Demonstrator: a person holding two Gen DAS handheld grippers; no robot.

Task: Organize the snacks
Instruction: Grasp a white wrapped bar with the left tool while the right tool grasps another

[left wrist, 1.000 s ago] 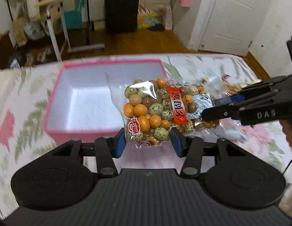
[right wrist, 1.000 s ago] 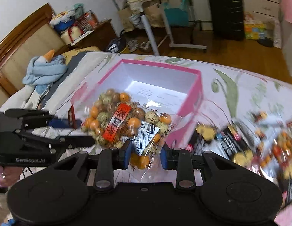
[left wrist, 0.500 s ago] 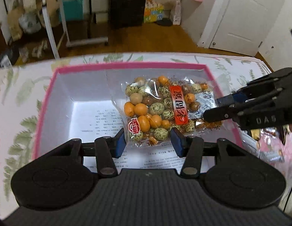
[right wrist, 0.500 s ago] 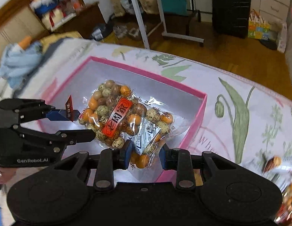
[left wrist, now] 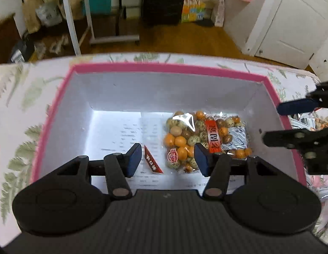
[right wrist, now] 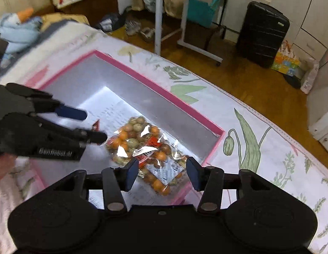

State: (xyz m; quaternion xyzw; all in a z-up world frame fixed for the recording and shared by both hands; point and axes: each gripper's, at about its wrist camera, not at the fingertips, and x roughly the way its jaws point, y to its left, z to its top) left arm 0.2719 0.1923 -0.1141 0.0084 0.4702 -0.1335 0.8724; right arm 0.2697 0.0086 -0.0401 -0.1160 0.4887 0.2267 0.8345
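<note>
Hovering over the pink box (left wrist: 170,68), my left gripper (left wrist: 167,158) and right gripper (right wrist: 160,174) have both just been opening; their jaws stand apart, pressing nothing; the snack bag (left wrist: 204,138) lies loose on the box's white floor, toward its right wall, below my pads.

Past the jaws lies a bedspread (left wrist: 26,110) printed with green leaves and pink flowers, and beyond its far edge a brown wooden floor (left wrist: 185,42). A black suitcase (right wrist: 262,35) stands upright against pale drawers (right wrist: 308,17). To its left, a white-legged rolling table (right wrist: 185,27) has a teal bag (right wrist: 201,10) under it. Colourful boxes (left wrist: 192,11) sit right of the suitcase. A white door (left wrist: 291,21) fills the far right. Far left, a light blue cloth (right wrist: 17,29) lies crumpled on the bed.
</note>
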